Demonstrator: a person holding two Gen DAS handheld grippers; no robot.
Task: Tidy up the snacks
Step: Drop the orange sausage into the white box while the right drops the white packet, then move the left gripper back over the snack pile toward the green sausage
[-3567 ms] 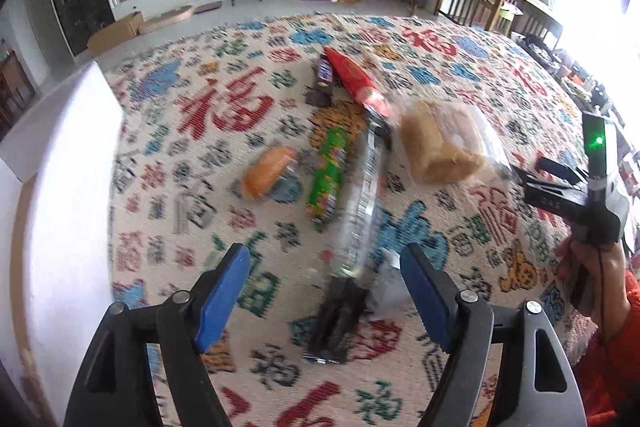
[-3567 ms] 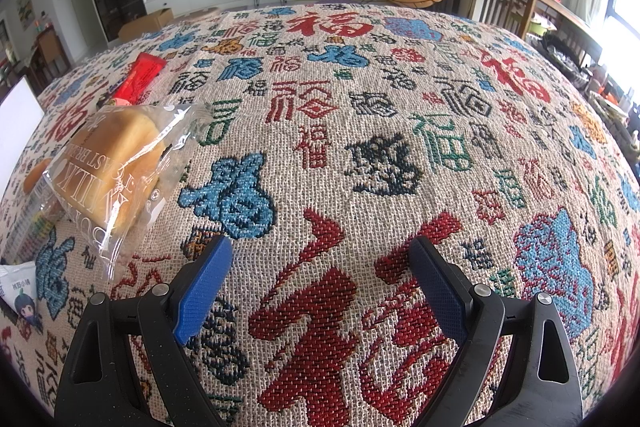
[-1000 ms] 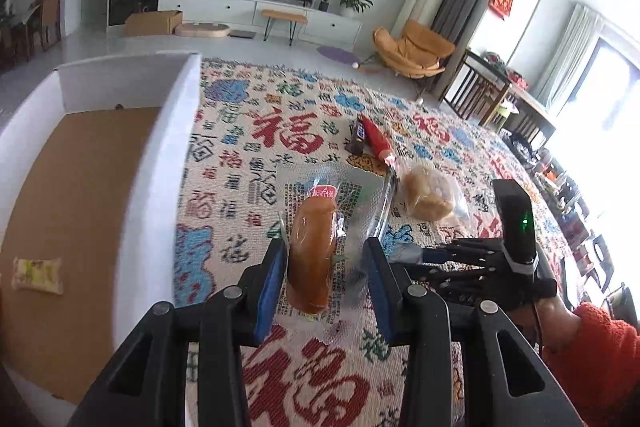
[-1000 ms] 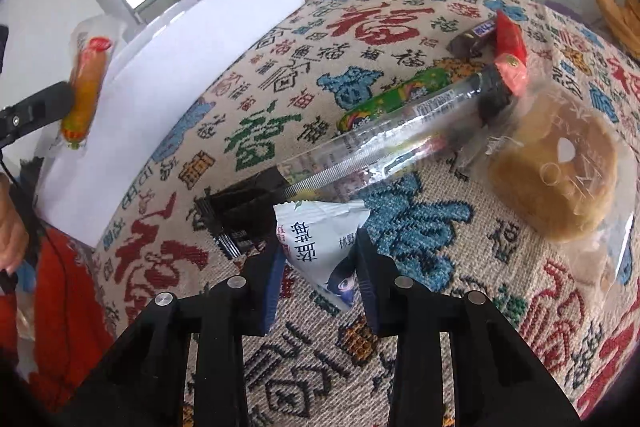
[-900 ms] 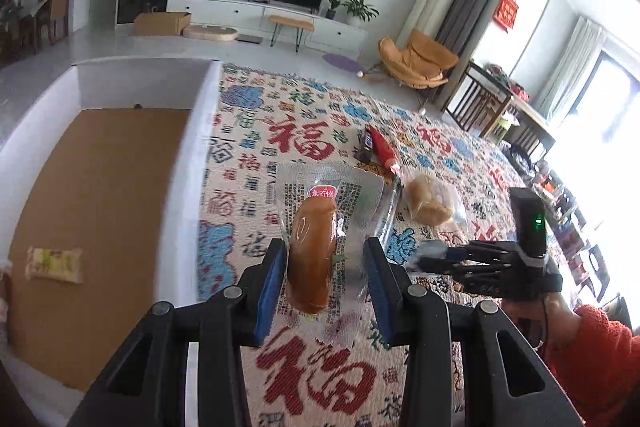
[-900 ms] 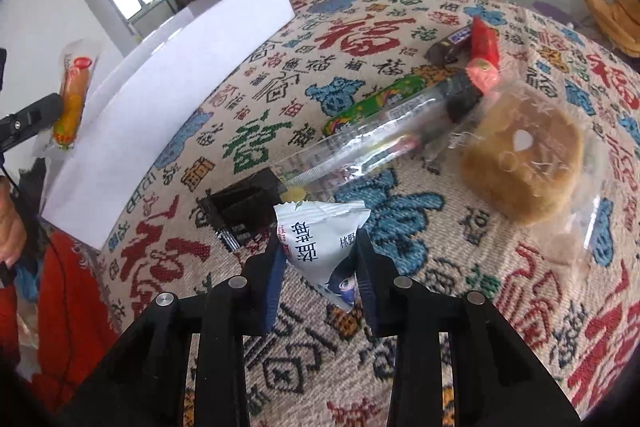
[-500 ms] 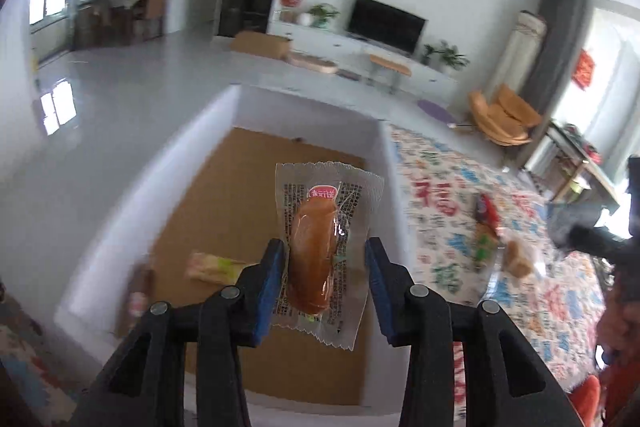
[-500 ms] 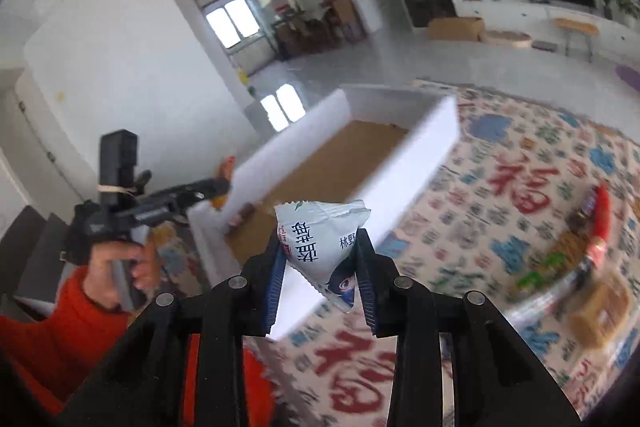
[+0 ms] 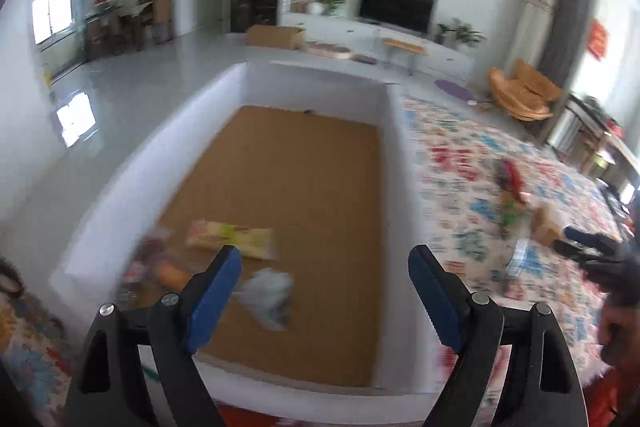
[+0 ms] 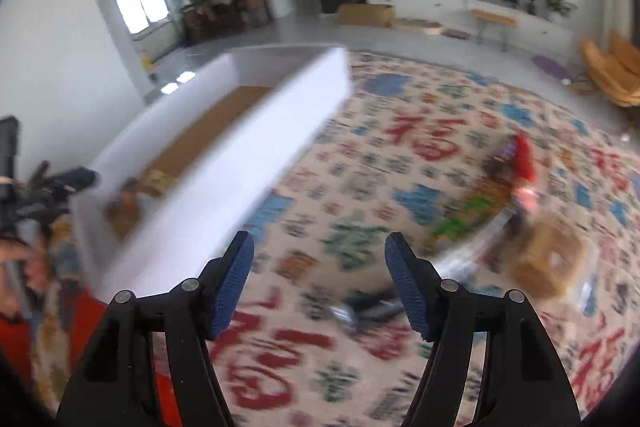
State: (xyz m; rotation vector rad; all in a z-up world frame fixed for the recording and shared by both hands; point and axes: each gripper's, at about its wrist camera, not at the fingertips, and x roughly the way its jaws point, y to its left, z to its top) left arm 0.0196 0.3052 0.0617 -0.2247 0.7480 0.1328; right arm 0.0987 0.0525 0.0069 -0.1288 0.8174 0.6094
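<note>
A patterned cloth [image 10: 420, 147] covers the surface, with a white box [image 9: 384, 187] on it. Blurred snack packets [image 9: 232, 235] lie inside the box; others [image 10: 548, 255] remain on the cloth. The left gripper [image 9: 324, 283] and right gripper [image 10: 318, 271] both gape apart, empty.

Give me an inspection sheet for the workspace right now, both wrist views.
Surface: patterned cloth, blurred.
Job's things: white box holds a yellow packet, an orange snack and a pale pouch; bread bag, red packet and green packet lie on the cloth.
Clutter: nothing seen.
Grippers: left gripper open, above the box; right gripper open, above the cloth.
Cables: nothing seen.
Surroundings: TV, orange chair.
</note>
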